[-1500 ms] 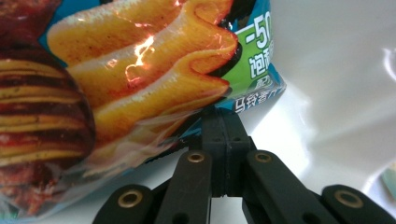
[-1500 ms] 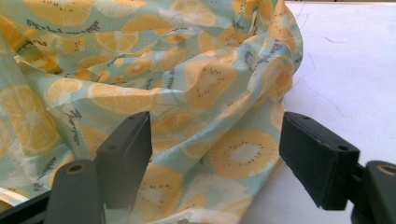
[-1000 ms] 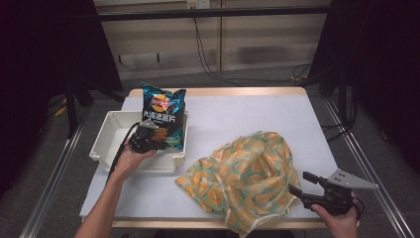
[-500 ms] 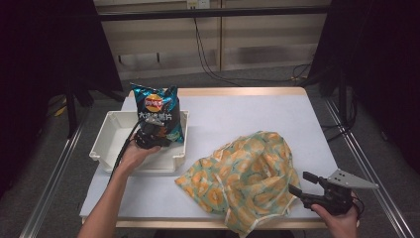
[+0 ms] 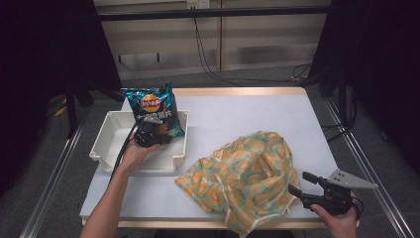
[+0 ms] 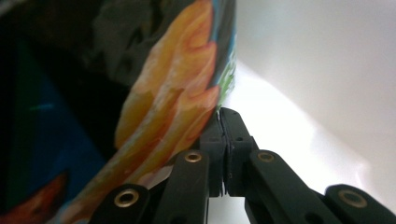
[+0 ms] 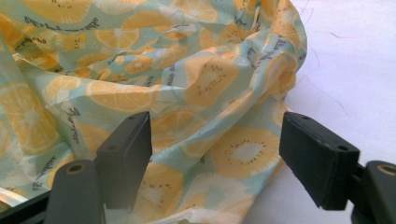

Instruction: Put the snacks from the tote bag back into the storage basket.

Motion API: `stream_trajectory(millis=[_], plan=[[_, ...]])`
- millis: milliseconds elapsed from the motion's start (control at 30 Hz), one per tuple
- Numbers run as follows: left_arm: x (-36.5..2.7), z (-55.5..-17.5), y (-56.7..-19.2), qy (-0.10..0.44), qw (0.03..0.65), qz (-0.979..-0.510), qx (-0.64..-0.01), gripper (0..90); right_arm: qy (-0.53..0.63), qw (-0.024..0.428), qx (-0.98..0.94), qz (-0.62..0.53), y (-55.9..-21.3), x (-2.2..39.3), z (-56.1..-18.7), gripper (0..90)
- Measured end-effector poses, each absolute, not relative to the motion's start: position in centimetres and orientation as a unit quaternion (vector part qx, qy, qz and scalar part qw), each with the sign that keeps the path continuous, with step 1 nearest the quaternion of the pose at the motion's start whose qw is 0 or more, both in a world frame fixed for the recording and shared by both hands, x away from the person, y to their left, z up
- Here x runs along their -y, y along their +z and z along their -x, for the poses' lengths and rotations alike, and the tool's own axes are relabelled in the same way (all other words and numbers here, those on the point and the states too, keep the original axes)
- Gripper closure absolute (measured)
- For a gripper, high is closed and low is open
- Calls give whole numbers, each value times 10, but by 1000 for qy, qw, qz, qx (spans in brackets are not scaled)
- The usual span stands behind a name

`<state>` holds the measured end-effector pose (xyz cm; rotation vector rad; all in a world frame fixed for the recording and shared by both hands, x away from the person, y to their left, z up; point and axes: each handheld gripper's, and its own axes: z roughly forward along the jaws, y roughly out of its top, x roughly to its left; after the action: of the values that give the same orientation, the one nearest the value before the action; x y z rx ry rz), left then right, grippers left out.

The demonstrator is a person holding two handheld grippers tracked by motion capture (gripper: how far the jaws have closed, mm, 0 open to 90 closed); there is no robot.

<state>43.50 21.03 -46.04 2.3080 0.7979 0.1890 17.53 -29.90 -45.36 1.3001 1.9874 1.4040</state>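
Toward the left of the high view, a dark blue foil bag of crisps (image 5: 153, 110) stands upright over the far part of a white rectangular plastic tray (image 5: 110, 148), its top rising above the tray's far rim and its lower edge down inside. The left gripper (image 5: 148, 134) reaches in from the near side, its black body at the bag's lower half with the person's left hand (image 5: 136, 153) behind it. Seen from the left gripper view, the two black jaws are pressed together with no gap between them, clamped on the bag's bottom seam (image 6: 219, 109); the bag's orange and blue print takes up the left of that frame and the white inner wall of the tray (image 6: 327, 70) the right.

At the lower right of the high view, the right gripper (image 5: 299, 184) lies low over the white tabletop (image 5: 247, 114), held by the person's right hand (image 5: 339, 220), with a grey three-cornered plate (image 5: 349, 179) on top. Its jaws stand wide apart and grip nothing. Just in front of them lies a crumpled cloth bag printed with yellow citrus slices on pale green (image 5: 245, 178), spread across the lower middle of the table, well apart from the tray. From the right gripper view the fabric (image 7: 187, 93) sits between and beyond the open jaws; whether either jaw touches it I cannot tell.
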Motion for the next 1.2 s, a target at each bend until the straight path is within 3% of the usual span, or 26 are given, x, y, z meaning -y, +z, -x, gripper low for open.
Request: stream_trajectory(millis=[667, 1000, 1200], plan=[[-230, -389, -446, 89, 441, -834, -320, 831, 498, 190, -708, -464, -454, 299, -174, 253], [-244, -358, -440, 117, 471, -806, -338, 693, 499, 193, -705, -466, -454, 300, -174, 253], [-253, -343, -439, 126, 483, -793, -349, 535, 499, 194, -703, -467, -453, 300, -173, 253]])
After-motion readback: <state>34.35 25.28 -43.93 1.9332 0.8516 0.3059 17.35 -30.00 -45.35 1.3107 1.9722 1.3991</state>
